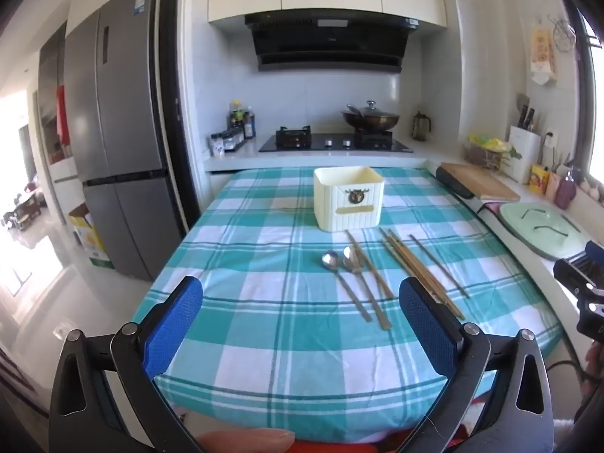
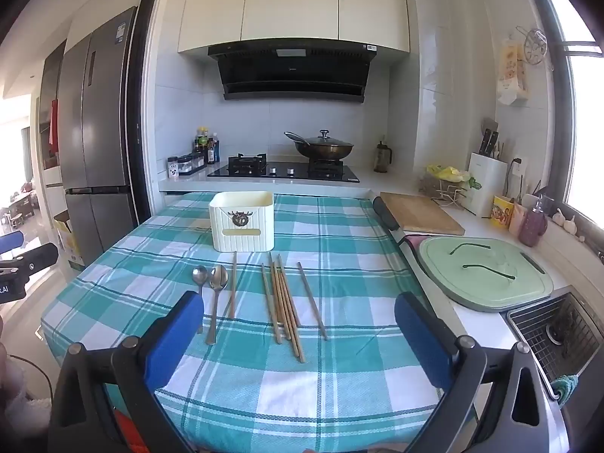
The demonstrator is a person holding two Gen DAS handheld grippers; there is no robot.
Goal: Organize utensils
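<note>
A cream utensil holder box (image 1: 349, 198) (image 2: 242, 221) stands upright near the far end of the table with the green checked cloth (image 1: 264, 302) (image 2: 339, 264). In front of it lie two metal spoons (image 1: 341, 275) (image 2: 215, 294), one lone chopstick beside them (image 1: 372, 279) (image 2: 233, 287), a bundle of several wooden chopsticks (image 1: 419, 271) (image 2: 285, 305) and one more chopstick to the right (image 1: 439, 266) (image 2: 312, 300). My left gripper (image 1: 302, 294) is open and empty above the near table edge. My right gripper (image 2: 300, 309) is open and empty, hovering short of the chopsticks.
A counter runs along the right with a wooden cutting board (image 2: 419, 213), a green board (image 2: 487, 271) and a sink (image 2: 562, 332). A stove with a lidded wok (image 2: 321, 147) is behind the table. A grey fridge (image 1: 117, 132) stands left.
</note>
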